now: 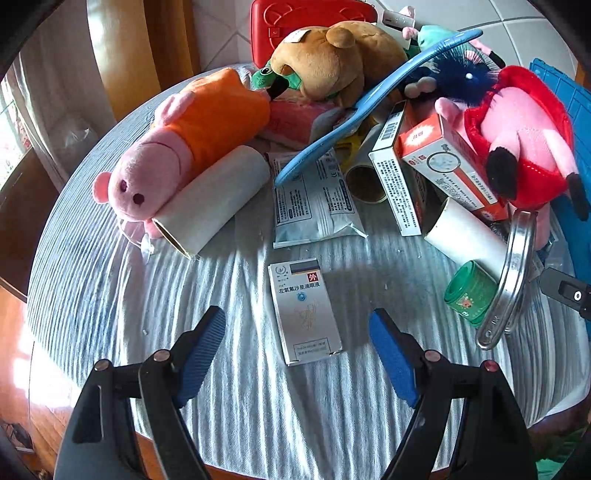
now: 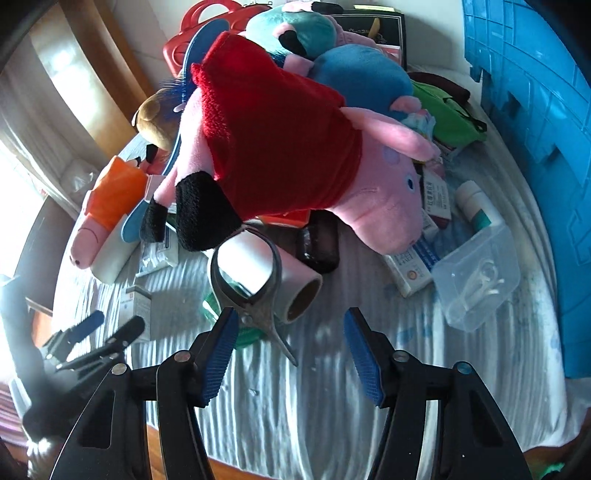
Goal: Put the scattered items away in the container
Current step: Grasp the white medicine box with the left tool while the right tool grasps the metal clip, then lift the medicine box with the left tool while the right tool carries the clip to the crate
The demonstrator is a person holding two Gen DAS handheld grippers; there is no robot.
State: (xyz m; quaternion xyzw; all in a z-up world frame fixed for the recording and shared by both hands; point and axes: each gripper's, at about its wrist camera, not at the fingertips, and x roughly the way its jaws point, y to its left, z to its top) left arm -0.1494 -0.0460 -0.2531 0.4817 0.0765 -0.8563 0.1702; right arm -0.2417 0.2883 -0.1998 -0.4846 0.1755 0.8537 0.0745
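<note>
A small silver medicine box [image 1: 306,314] lies flat on the striped cloth. My left gripper [image 1: 297,315] hangs over it, open, one pad on each side and neither touching it. My right gripper [image 2: 291,314] is open too, above bare cloth. Metal scissors [image 2: 255,291] lie just beyond its left pad, across a white roll [image 2: 280,280] and a green jar [image 2: 243,338]. A pink plush pig in a red dress [image 2: 295,147] lies behind them. The blue crate [image 2: 535,110] stands at the right. The left gripper [image 2: 96,332] also shows at the lower left of the right wrist view.
A pile fills the back of the round table: an orange-dressed plush pig [image 1: 192,140], a brown plush bear [image 1: 332,59], a blue brush [image 1: 369,103], medicine boxes [image 1: 443,162], a red case [image 1: 310,18]. A clear plastic box [image 2: 476,273] sits beside the crate. The table's edge is close below both grippers.
</note>
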